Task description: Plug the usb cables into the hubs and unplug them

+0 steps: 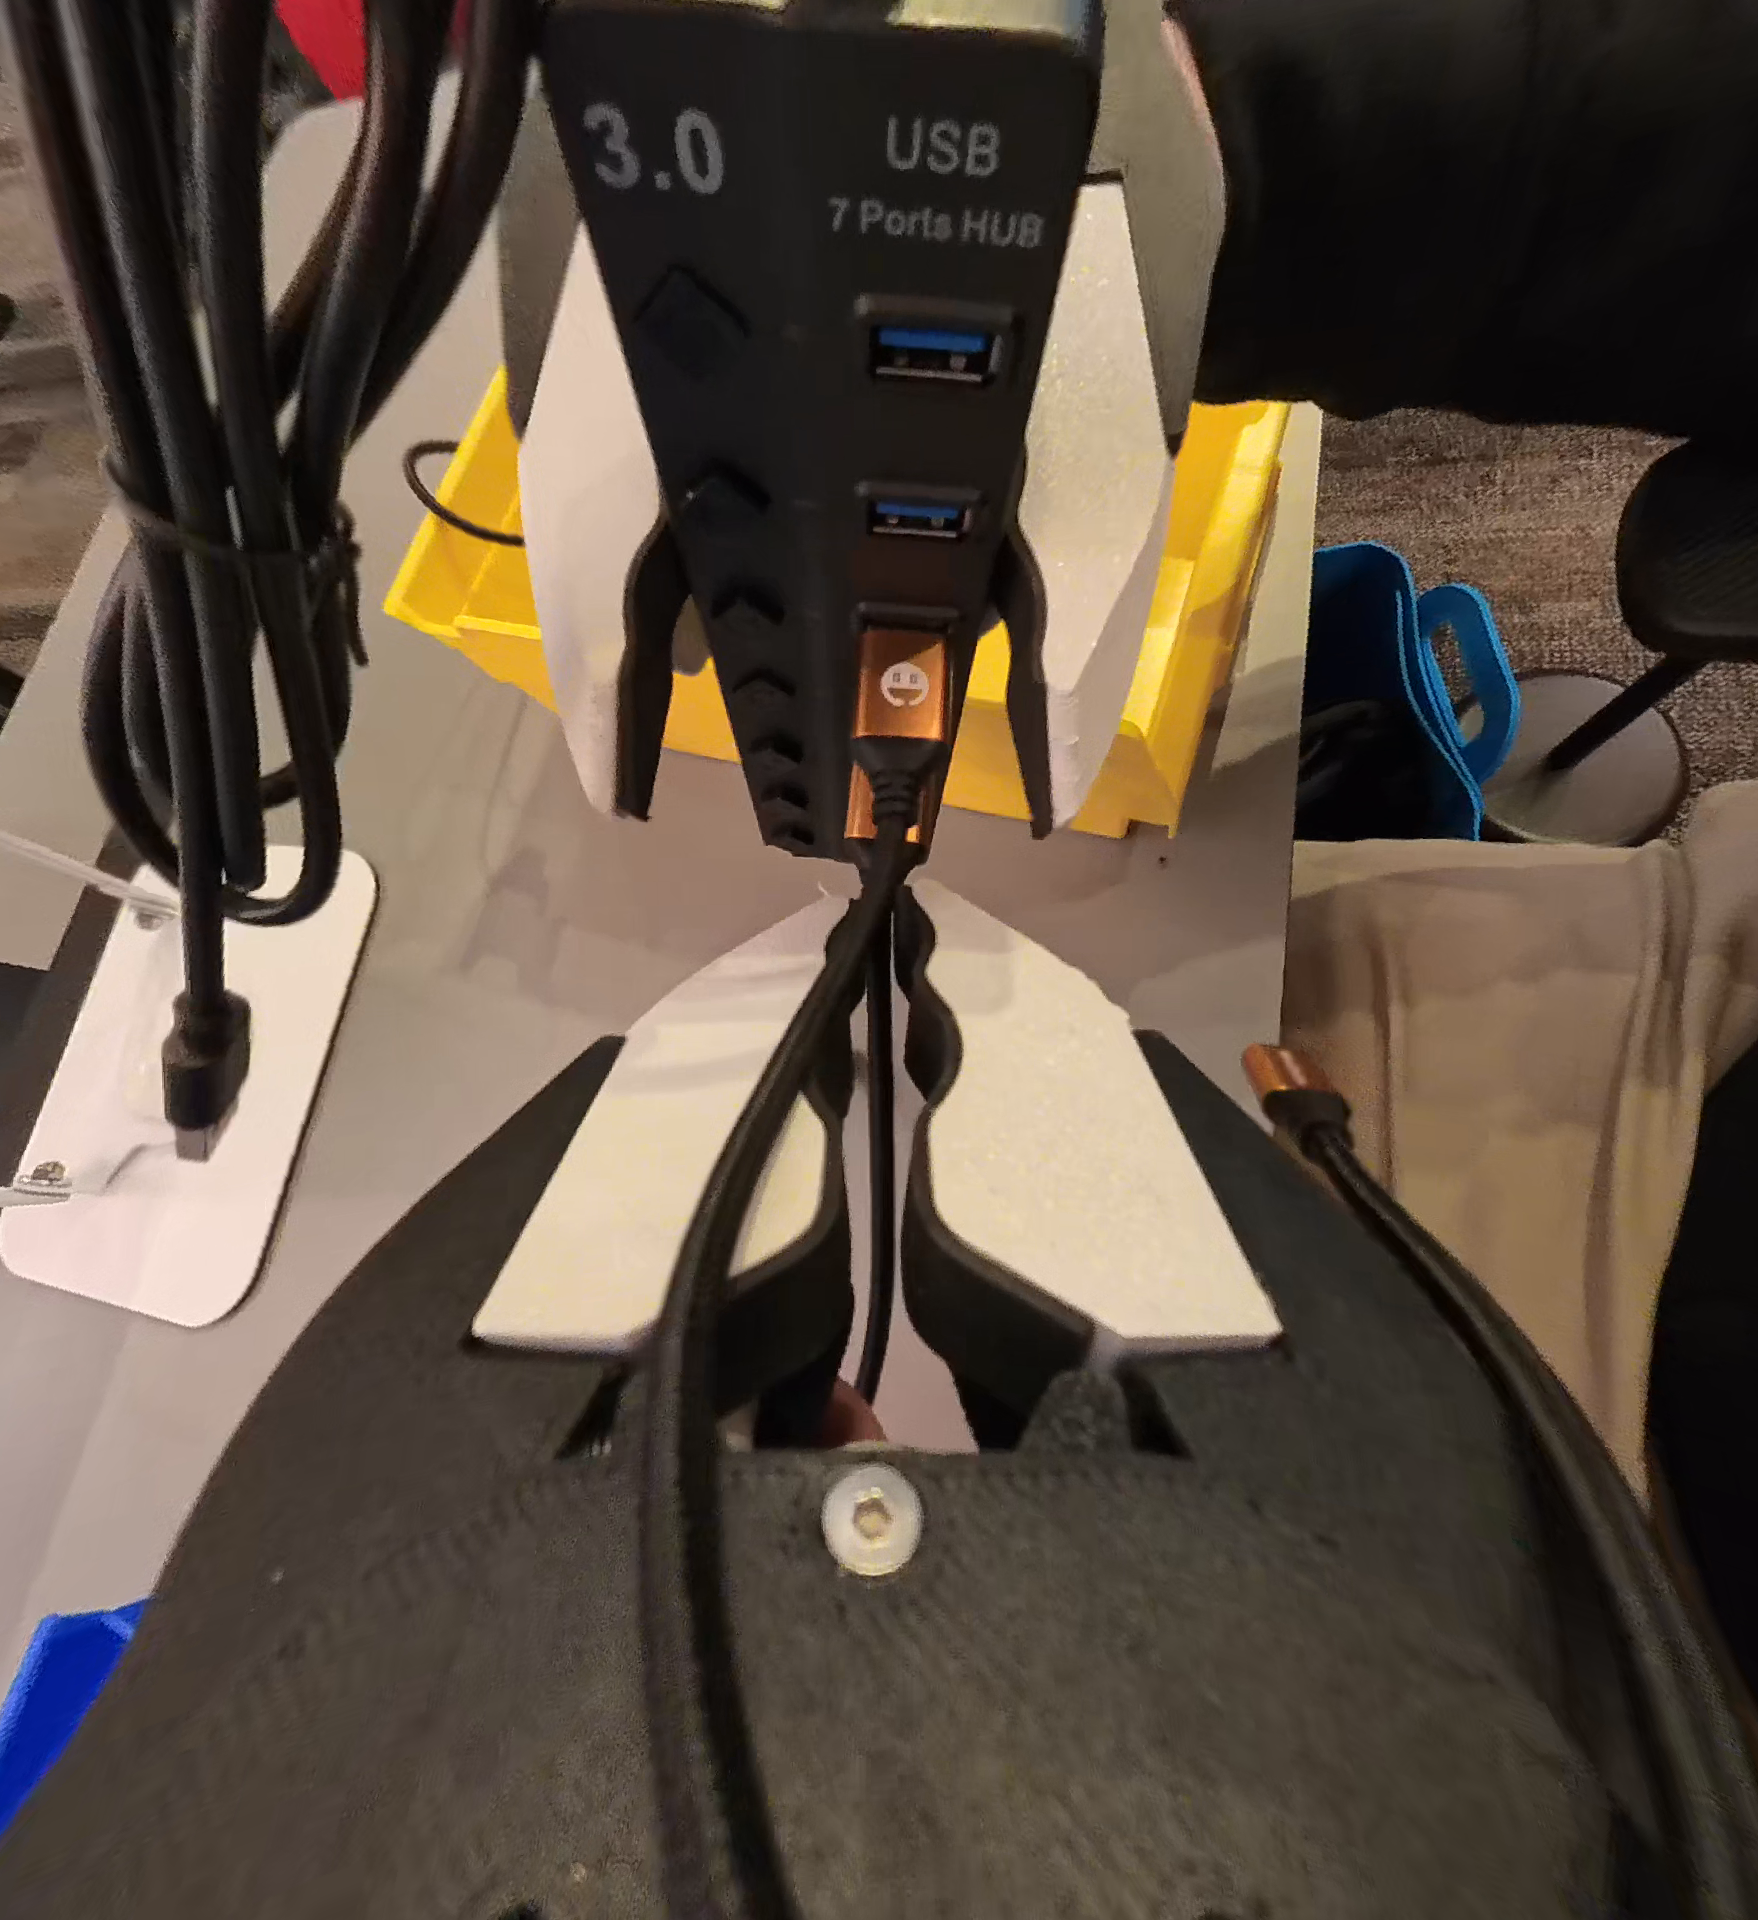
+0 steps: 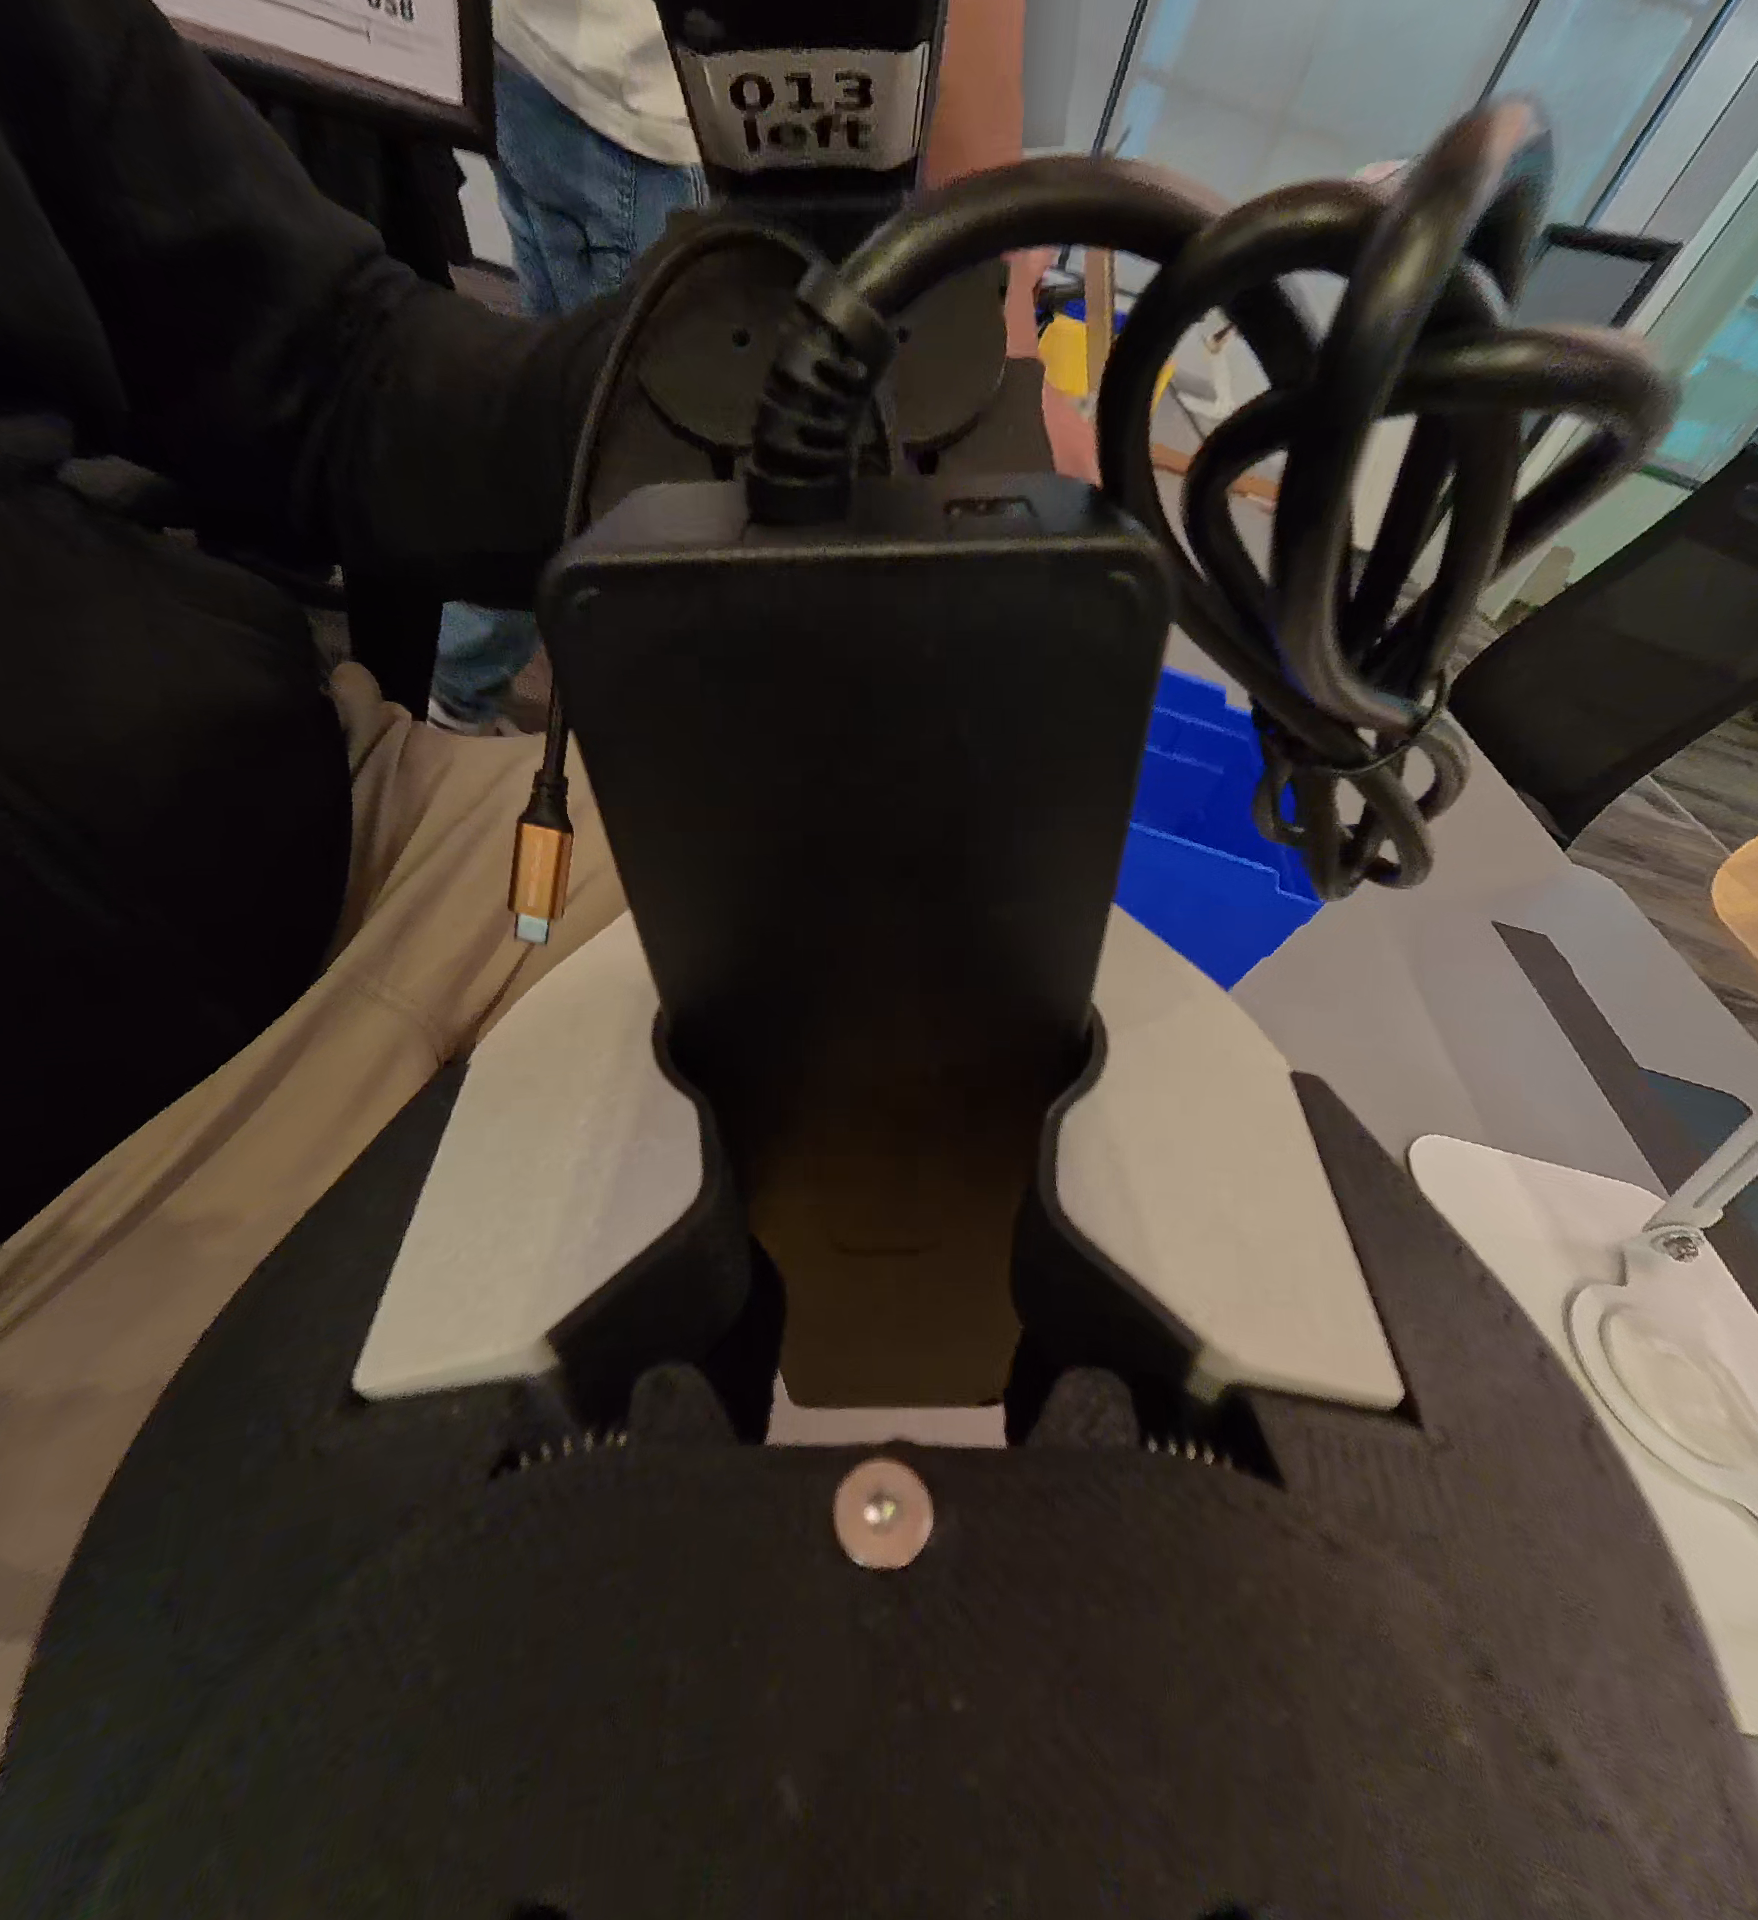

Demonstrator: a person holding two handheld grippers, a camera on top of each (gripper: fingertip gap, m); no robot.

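A black USB hub hangs upright in the left wrist view, ports facing me. My right gripper comes from above and is shut on its lower sides. A copper USB plug sits in the third port down; two blue ports above it are empty. My left gripper is shut on the plug's black cable just below the plug. The cable's other copper end hangs free. In the right wrist view my right gripper clamps the hub's plain back, and the free copper end dangles left.
The hub's own tied cable bundle hangs at the left, over a white stand base. A yellow bin stands behind the hub on the grey table. A blue bin is beyond. A person's beige trouser leg is to the right. Less than 4 cm separates the two grippers' tips.
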